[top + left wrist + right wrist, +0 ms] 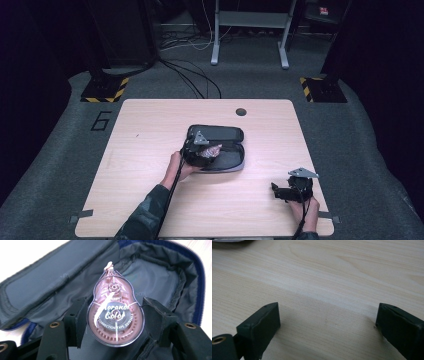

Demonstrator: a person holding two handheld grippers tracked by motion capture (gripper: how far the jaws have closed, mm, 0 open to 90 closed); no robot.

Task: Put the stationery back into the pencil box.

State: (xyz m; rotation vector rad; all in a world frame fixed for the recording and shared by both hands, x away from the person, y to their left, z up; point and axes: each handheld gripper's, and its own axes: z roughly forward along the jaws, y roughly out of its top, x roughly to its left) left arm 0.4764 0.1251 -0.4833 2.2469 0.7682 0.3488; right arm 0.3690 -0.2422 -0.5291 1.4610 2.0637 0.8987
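Correction tape [115,315] label between left gripper [115,320] pads, over open case [50,287].

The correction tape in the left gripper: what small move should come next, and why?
Probably lower it a little into the open pencil case and then release. The left gripper is shut on the correction tape, held just above the case lining.

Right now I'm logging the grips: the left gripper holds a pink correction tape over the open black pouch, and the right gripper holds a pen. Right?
Not quite. The right gripper holds nothing; the right gripper view shows open jaws over bare table. The left gripper does hold the correction tape over the open pouch.
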